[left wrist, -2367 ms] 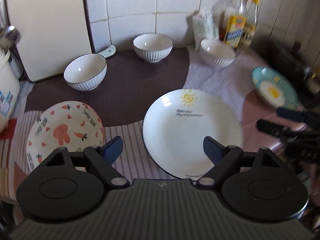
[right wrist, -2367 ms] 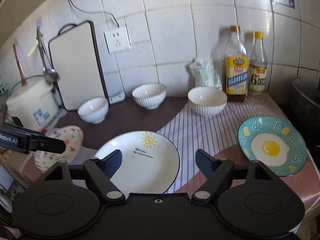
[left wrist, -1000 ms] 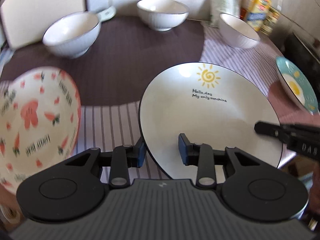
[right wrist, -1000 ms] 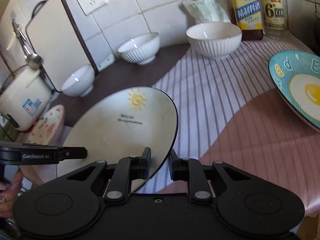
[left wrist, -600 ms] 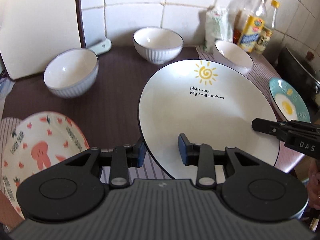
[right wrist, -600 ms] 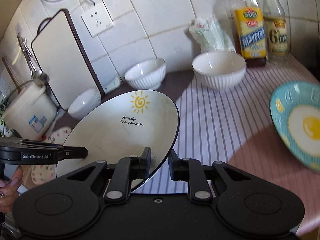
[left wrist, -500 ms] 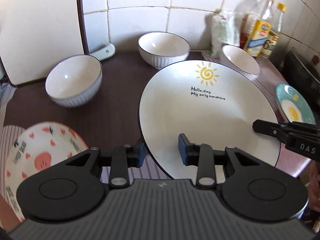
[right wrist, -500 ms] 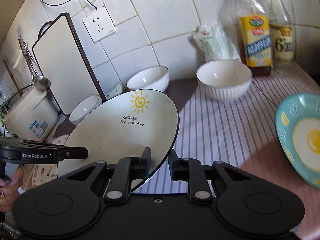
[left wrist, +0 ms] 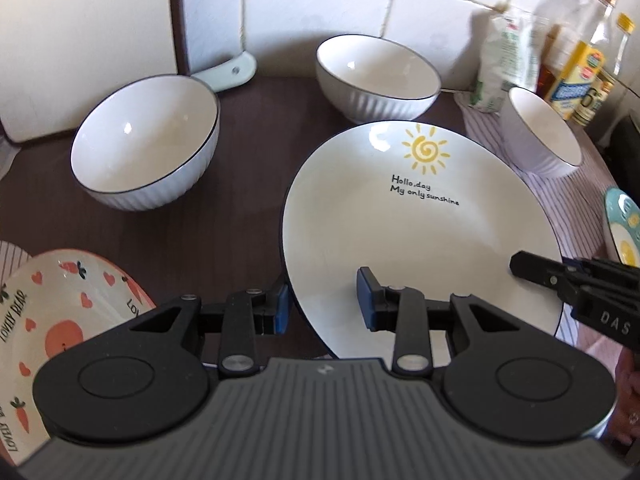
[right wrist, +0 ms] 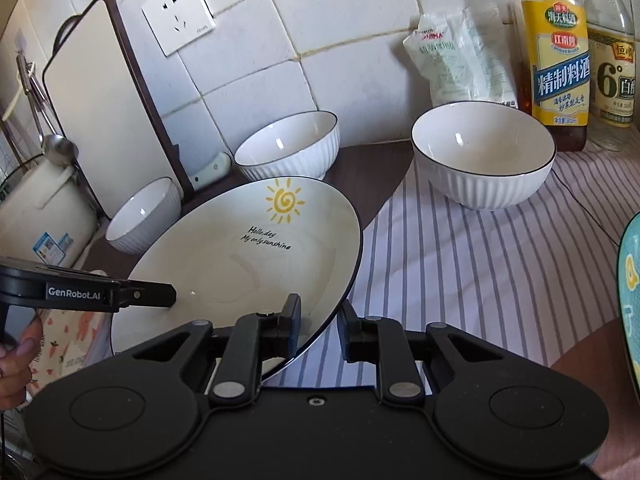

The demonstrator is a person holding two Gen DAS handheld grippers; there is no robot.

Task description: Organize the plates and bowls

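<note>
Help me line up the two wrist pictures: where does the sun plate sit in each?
Left wrist: the sun plate fills centre-right, its near rim clamped in the left tongs, the right tongs at its right edge.
Right wrist: the sun plate is centre-left, tilted, its rim in the right tongs.
Shared landmark: the middle white bowl behind the printed sun.

I am at a home kitchen counter: tiled wall, wall socket, cutting board, rice cooker, cooking-wine bottle.
</note>
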